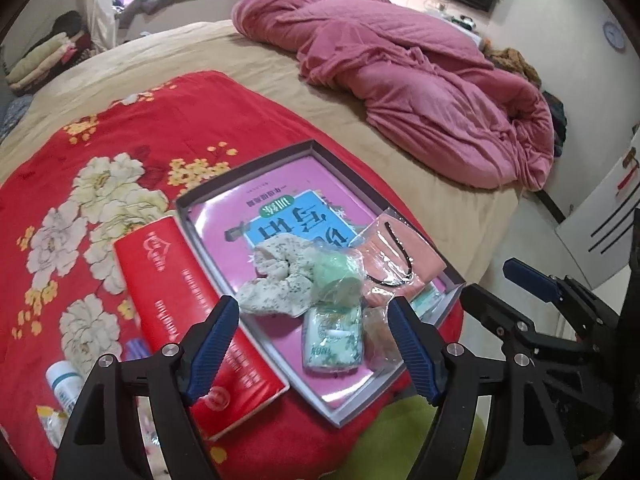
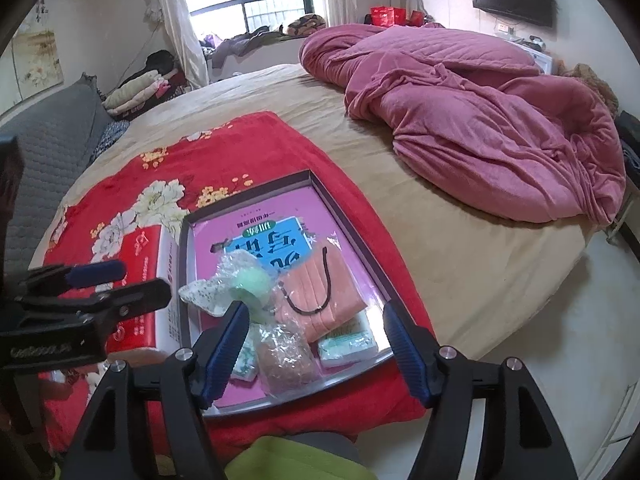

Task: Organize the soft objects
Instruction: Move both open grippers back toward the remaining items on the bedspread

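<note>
A shallow grey tray [image 1: 244,174] [image 2: 248,198] lies on a red floral blanket, with a pink book [image 1: 280,220] on its bottom. On the book are a floral fabric piece [image 1: 276,284] [image 2: 204,292], a pale green round item [image 1: 340,276] [image 2: 250,282], a bagged pink face mask [image 1: 416,256] [image 2: 320,292], a green tissue packet [image 1: 334,340] and a brown item in clear wrap [image 2: 284,356]. My left gripper [image 1: 310,312] hovers open above the tray's near end, touching nothing. My right gripper [image 2: 316,314] is open too, above the mask and the brown item.
A red tissue box [image 1: 180,292] [image 2: 148,256] lies along the tray's left side. A white bottle [image 1: 62,384] and small packets sit at the blanket's near left. A bunched pink quilt [image 1: 420,80] fills the far right of the bed. Floor lies to the right.
</note>
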`<action>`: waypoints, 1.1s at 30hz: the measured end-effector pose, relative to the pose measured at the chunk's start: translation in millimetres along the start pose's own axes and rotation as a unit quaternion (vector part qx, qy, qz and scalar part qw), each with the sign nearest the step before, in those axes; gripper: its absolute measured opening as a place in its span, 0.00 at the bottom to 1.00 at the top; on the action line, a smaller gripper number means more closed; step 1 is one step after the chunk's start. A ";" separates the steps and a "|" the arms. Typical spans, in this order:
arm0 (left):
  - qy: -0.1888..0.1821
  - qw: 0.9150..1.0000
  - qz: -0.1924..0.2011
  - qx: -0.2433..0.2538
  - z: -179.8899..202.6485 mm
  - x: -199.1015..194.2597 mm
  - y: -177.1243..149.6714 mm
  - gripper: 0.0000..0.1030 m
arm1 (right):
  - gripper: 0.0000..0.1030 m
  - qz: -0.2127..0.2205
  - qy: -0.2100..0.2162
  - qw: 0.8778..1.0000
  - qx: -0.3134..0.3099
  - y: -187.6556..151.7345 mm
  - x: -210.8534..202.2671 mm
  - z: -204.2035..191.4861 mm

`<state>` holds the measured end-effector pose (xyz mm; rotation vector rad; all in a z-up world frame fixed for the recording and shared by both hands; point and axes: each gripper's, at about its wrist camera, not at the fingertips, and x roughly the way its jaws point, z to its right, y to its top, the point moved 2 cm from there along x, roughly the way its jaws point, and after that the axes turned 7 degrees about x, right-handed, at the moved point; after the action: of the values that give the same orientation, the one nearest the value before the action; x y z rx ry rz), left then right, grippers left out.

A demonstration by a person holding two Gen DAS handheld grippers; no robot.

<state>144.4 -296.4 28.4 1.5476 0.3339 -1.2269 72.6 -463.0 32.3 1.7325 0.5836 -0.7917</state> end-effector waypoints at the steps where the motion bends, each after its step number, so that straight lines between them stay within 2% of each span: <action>1: 0.002 1.000 0.002 0.000 -1.3 -3.5 -1.5 0.76 | 0.68 0.001 0.002 1.000 0.003 0.4 -1.8 -1.1; 7: 0.014 1.000 0.013 -0.010 -11.7 -25.3 -11.1 0.76 | 0.70 0.019 -0.005 1.000 0.001 3.1 -13.9 -11.1; 21: 0.035 0.998 0.037 -0.033 -45.3 -70.4 -39.6 0.76 | 0.77 0.043 0.015 0.999 -0.010 7.2 -38.8 -49.9; 33: 0.059 0.994 0.056 -0.072 -85.8 -111.0 -67.1 0.76 | 0.77 0.046 0.049 0.996 -0.055 -2.5 -53.5 -108.4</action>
<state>91.9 -156.9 72.6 1.4958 0.3984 -1.0047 59.5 -358.3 91.3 1.6922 0.5981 -0.6017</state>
